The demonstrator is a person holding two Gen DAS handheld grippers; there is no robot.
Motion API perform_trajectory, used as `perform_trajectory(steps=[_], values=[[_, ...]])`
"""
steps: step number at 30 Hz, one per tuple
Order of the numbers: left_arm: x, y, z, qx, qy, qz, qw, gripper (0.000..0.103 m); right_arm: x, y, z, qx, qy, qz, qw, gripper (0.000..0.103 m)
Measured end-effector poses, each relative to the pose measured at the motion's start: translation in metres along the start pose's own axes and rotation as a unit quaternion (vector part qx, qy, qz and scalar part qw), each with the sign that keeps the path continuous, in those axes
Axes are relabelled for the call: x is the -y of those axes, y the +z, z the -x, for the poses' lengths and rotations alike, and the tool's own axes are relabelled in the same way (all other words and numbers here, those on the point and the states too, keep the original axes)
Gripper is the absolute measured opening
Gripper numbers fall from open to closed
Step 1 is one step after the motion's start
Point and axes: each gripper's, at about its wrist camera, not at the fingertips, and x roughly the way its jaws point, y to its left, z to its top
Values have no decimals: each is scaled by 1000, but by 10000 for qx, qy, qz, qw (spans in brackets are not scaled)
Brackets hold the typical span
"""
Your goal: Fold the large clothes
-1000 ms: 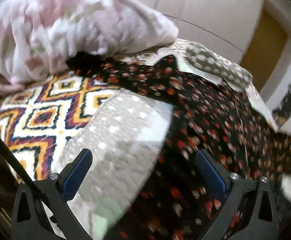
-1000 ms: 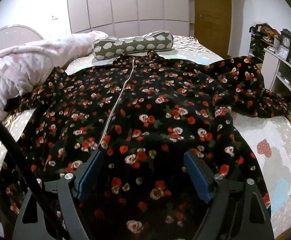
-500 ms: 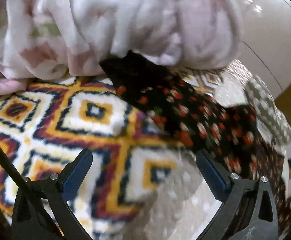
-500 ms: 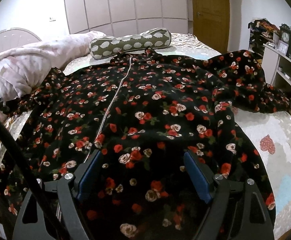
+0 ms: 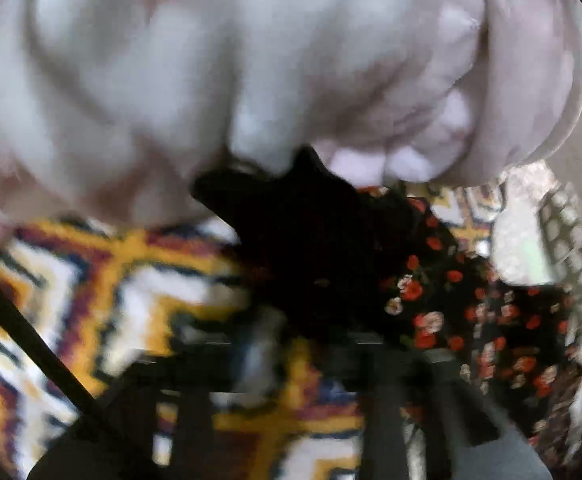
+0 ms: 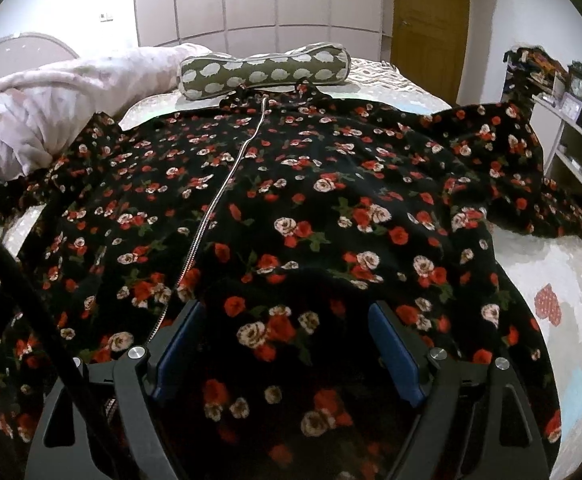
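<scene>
A large black garment [image 6: 331, 184] with red and cream roses lies spread flat on the bed, its zipper [image 6: 227, 184] running up the middle. My right gripper [image 6: 287, 308] hovers open over the lower front, nothing pressed between its blue pads. In the blurred left wrist view, the garment's left sleeve [image 5: 431, 292] ends in a dark cuff [image 5: 291, 232] tucked under the quilt. My left gripper [image 5: 311, 332] has its jaws closing together there, and the cuff cloth appears pinched between them.
A bulky pink and white quilt [image 5: 251, 60] is piled at the bed's left side [image 6: 51, 96]. A grey bolster pillow [image 6: 263, 70] lies at the collar. A zigzag-patterned blanket [image 5: 91, 300] covers the bed under the sleeve. Shelves [image 6: 571, 148] stand at the right.
The left gripper swept from the garment's side to the sleeve end beside the quilt and its jaws went from wide open to closed. The right gripper barely moved and stays open.
</scene>
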Motion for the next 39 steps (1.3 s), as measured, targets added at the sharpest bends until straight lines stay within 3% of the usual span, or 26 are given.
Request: perform_trajectory(steps=[6, 7, 8, 10, 11, 16, 18, 20, 22, 25, 29, 32, 37, 38, 39], values=[[-9, 20, 61, 889, 271, -179, 9955, 4, -2, 4, 2, 43, 22, 34, 10000, 87], [-10, 26, 72, 1030, 375, -186, 9938, 0, -2, 4, 3, 60, 43, 34, 10000, 87], [-12, 31, 87, 1306, 711, -195, 9887, 0, -1, 3, 4, 75, 64, 32, 9999, 87], [-12, 43, 107, 1624, 1010, -209, 9813, 0, 0, 3, 7, 105, 126, 3, 9999, 87], [-15, 48, 113, 1646, 990, -173, 9812, 0, 2, 3, 10, 129, 170, -36, 9998, 87], [-7, 46, 138, 1609, 550, -484, 9842, 0, 9, 2, 19, 222, 340, -192, 9990, 87], [-4, 40, 136, 1528, 232, -368, 9873, 3, 9, 1, 23, 245, 387, -210, 9987, 87], [-9, 33, 130, 1322, -92, -205, 9910, 22, 11, 0, 27, 279, 408, -223, 9985, 87], [-16, 20, 119, 1212, -281, -36, 9922, 55, 14, -2, 29, 261, 408, -263, 9985, 87], [-35, 0, 102, 1082, -395, 144, 9932, 64, 18, -5, 26, 198, 395, -327, 9985, 87], [-44, -19, 68, 686, -530, 12, 9962, 65, 17, -9, 16, 16, 382, -312, 9988, 87], [-46, -24, 48, 531, -651, 18, 9965, 75, 10, -11, 12, -20, 299, -155, 9994, 87], [-46, -14, 6, 100, -805, 502, 9954, 74, 1, -9, 7, -36, 170, 26, 9998, 87], [-46, -12, 4, 66, -729, 505, 9960, 69, 1, -9, 7, -35, 151, 37, 9999, 87], [-44, -10, 1, 26, -631, 447, 9970, 41, 0, -8, 6, -35, 130, 47, 9999, 87]])
